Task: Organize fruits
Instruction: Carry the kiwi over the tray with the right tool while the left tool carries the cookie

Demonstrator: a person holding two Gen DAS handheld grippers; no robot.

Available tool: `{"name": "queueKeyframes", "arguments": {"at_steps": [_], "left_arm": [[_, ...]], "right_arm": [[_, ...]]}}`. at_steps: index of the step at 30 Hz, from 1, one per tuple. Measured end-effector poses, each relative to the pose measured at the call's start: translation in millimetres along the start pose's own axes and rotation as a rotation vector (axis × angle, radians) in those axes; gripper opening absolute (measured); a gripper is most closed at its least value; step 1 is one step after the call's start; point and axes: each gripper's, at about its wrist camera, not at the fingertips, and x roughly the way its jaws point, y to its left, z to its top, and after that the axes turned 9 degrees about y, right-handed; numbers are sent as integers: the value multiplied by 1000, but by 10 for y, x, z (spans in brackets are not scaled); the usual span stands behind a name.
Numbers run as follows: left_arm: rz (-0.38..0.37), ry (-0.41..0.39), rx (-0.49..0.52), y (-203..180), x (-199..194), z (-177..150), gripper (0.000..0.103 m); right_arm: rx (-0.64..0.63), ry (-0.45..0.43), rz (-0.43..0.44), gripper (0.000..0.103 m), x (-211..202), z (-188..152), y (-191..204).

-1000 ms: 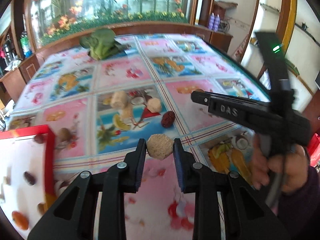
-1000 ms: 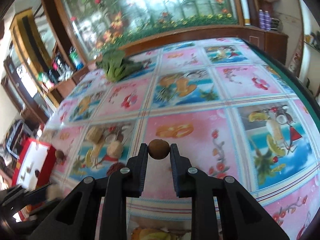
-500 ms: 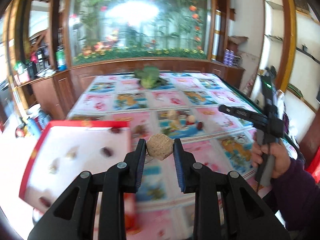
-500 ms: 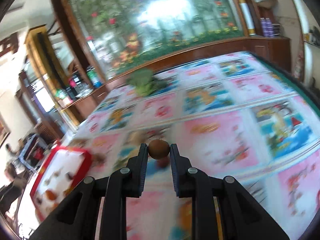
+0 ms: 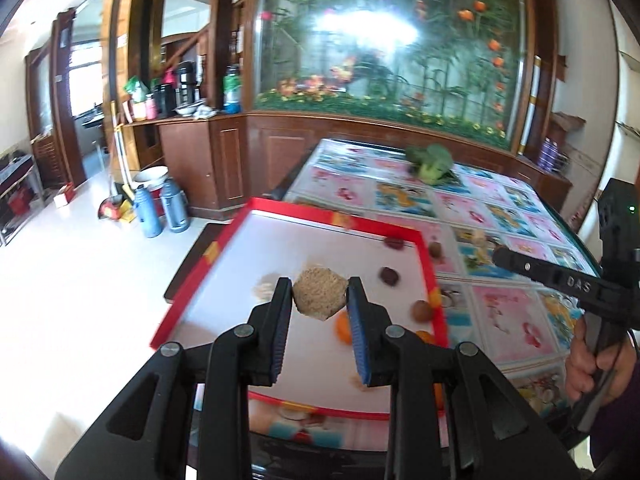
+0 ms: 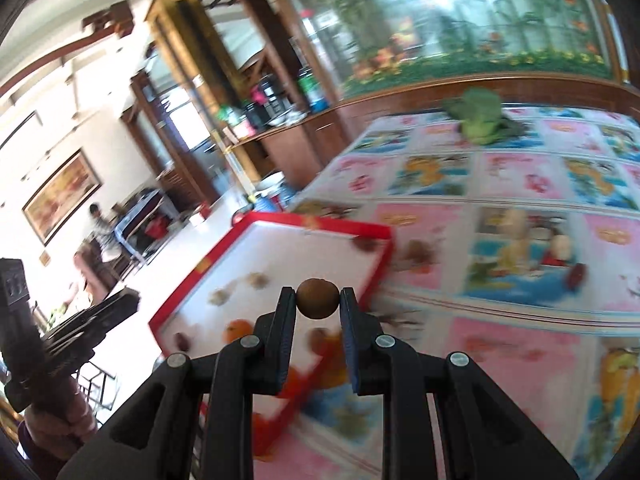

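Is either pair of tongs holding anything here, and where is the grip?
Both. The left tongs clamp a tan crumbly ball across its sides; the right tongs pinch a small round brown fruit across its middle, at the fingertips.

tan ball [image 5: 319, 298]: I see rough, crumbly
brown fruit [image 6: 317, 298]: smooth, matt
tray [image 5: 332, 218]: shiny red rim
tablecloth [image 5: 506, 322]: glossy plastic

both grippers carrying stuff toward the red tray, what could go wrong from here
1. The brown ball sits at the very tips of the right gripper; it could slip out.
2. The tray hangs over the table edge; a hard drop might tip it.
3. The crumbly lump in the left gripper could shed bits.
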Motion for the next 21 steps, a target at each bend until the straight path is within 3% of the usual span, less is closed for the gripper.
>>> {"name": "queueKeyframes", "arguments": {"at_steps": [9,21], "left_arm": [[13,21,-28,208,51,-79,30],[11,117,-35,336,272,-194,30]], "right_arm": [[-166,9,41,21,136,-124,586],[-201,119,3,21,488,-386,625]]}}
